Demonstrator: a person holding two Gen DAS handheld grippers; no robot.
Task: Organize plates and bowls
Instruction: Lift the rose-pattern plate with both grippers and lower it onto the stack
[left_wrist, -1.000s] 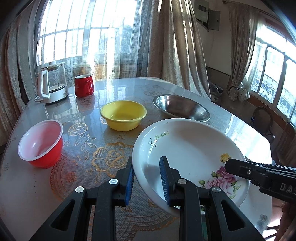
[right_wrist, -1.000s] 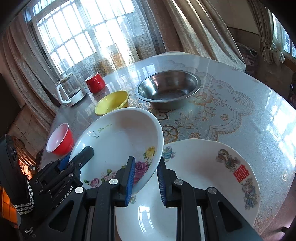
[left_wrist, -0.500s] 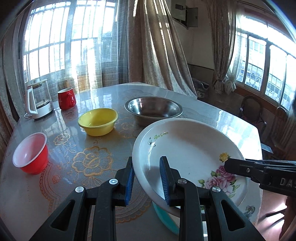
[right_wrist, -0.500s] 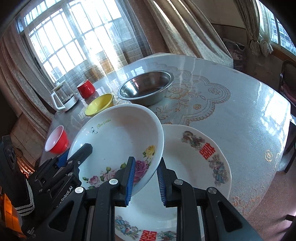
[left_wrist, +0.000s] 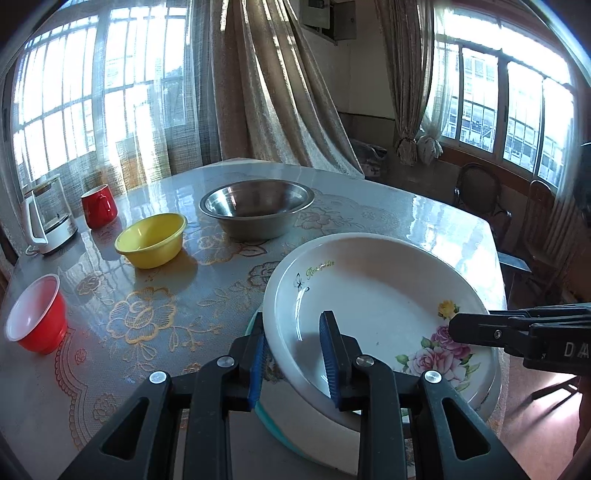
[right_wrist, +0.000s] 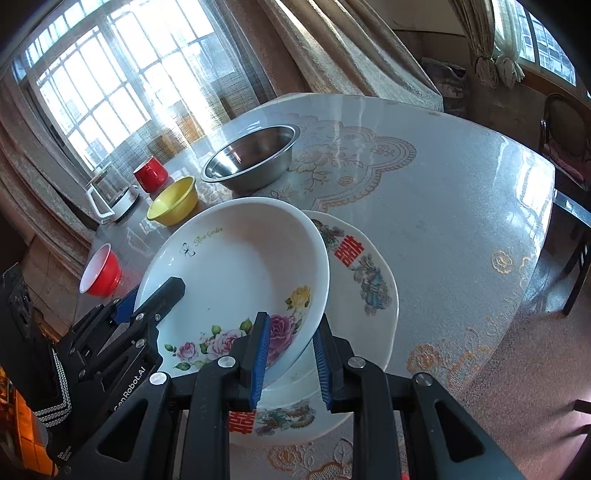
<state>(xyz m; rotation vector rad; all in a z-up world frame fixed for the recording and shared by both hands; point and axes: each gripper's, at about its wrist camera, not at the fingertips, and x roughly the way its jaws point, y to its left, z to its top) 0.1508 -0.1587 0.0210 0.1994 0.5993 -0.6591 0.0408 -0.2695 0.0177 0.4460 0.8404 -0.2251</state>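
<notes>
Glazed ceramic rose plate (right_wrist: 236, 269) | stiff, slick, breakable, likely weighty | left hand-held gripper (left_wrist: 295, 347) and right hand-held gripper (right_wrist: 290, 354) each pinch opposite rims | held over wedding plate (right_wrist: 369, 280) on tabletop (right_wrist: 461, 206)

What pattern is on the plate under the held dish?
Red double-happiness characters with multicoloured motifs on the white plate, clearest in right wrist view.

The deep plate (right_wrist: 236, 266) sits in the middle of the frame, over the flat plate (right_wrist: 369, 280), which sticks out at its right and below. Above it is the metal bowl (right_wrist: 251, 158). Upper left are the small bowl (right_wrist: 173, 201), the mug (right_wrist: 149, 173) and the kettle (right_wrist: 110, 195). The cup-shaped bowl (right_wrist: 99, 271) is at the left.
</notes>
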